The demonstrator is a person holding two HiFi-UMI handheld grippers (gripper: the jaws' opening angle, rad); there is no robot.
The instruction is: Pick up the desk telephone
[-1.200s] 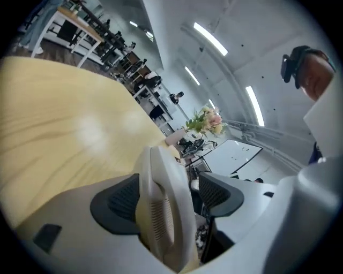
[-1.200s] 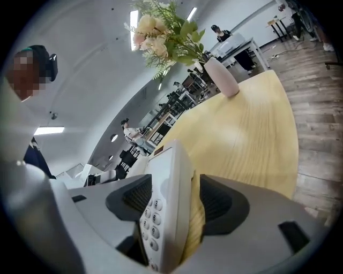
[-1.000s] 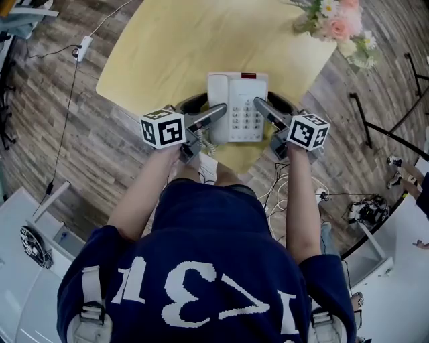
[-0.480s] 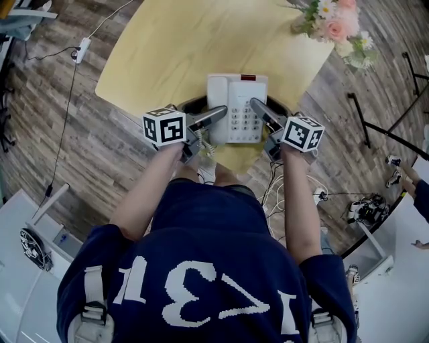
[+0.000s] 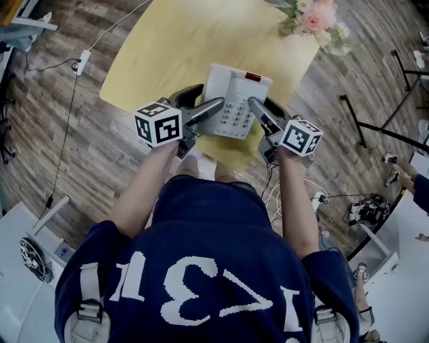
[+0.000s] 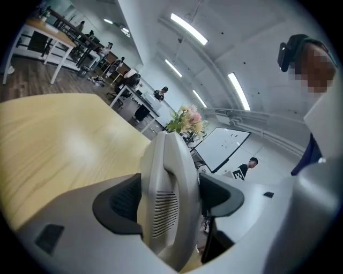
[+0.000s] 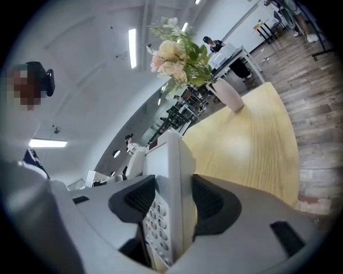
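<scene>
**Desk telephone in a two-sided grasp, head view and both gripper views.** The desk telephone (image 5: 231,100) is held between your two grippers over the near edge of the pale wooden table (image 5: 181,40), keypad (image 5: 234,115) facing up. Its long axis runs away from you across the table. The far end, marked by a small red strip (image 5: 253,77), is skewed toward the right of the head view, so the body sits askew to the table edge.

Your left gripper (image 5: 213,107) is clenched on the telephone's left side. In its own view the dark pads (image 6: 120,200) press both faces of the handset (image 6: 169,182). Your right gripper (image 5: 255,106) has just been closing its jaws. In its view the pads sit against the right edge of the body, with the number keys beside the inner pad.

A vase of flowers (image 5: 312,19) stands at the table's far corner, well apart from the telephone.
</scene>
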